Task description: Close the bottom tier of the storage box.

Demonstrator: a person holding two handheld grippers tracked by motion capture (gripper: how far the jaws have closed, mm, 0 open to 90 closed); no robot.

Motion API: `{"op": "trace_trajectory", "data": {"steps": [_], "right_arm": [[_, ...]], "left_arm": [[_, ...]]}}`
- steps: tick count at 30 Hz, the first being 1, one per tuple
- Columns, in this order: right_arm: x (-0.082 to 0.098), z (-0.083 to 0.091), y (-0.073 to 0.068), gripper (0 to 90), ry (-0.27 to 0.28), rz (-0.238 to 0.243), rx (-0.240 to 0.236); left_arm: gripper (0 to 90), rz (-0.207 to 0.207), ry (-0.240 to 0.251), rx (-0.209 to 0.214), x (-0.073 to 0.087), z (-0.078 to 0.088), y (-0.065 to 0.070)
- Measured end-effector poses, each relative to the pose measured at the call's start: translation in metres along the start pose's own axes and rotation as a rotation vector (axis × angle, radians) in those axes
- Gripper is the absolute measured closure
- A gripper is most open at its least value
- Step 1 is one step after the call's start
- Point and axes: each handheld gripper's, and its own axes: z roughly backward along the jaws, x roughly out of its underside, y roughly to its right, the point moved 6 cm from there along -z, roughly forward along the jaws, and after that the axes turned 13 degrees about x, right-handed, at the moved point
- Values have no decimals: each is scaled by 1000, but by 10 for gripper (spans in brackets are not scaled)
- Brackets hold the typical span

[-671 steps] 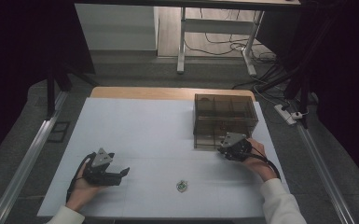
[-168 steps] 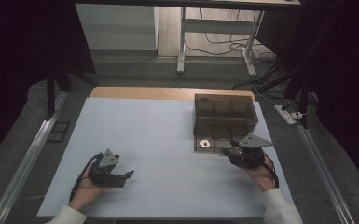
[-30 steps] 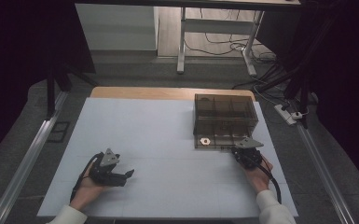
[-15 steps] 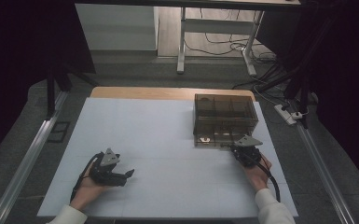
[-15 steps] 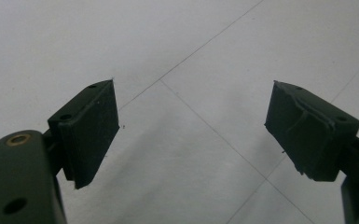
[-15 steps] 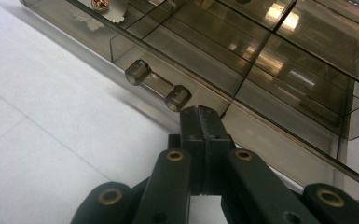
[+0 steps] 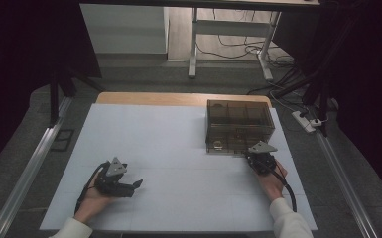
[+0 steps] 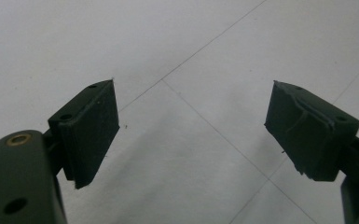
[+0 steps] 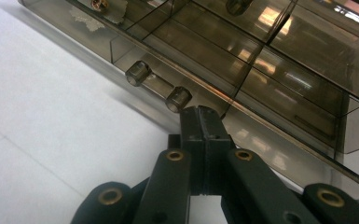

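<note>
a: where's my left gripper (image 7: 135, 184) now?

b: low at the near left, cradled in my left hand (image 7: 95, 198), palm under it, jaws pointing to the right and standing wide apart with nothing between the pads (image 8: 92, 130).

a: and my right gripper (image 9: 200, 116)?

b: at the far right, my right hand (image 7: 270, 179) behind it, forearm coming in from the bottom edge, sleeve at the wrist. jaws point away from me, pressed flat together, no gap, nothing between them.
</note>
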Motion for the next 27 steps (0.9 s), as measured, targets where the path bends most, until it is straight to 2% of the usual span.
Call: {"op": "trace_trajectory", "data": {"steps": [13,27], "right_arm": [[-4,-9,2,900,8,-2,14],[-9,-18,5,899,3,-27,23]], "left_arm": [[173,-4,0,3,0,-1,1],[173,-8,-6,3,0,-2,2]]}}
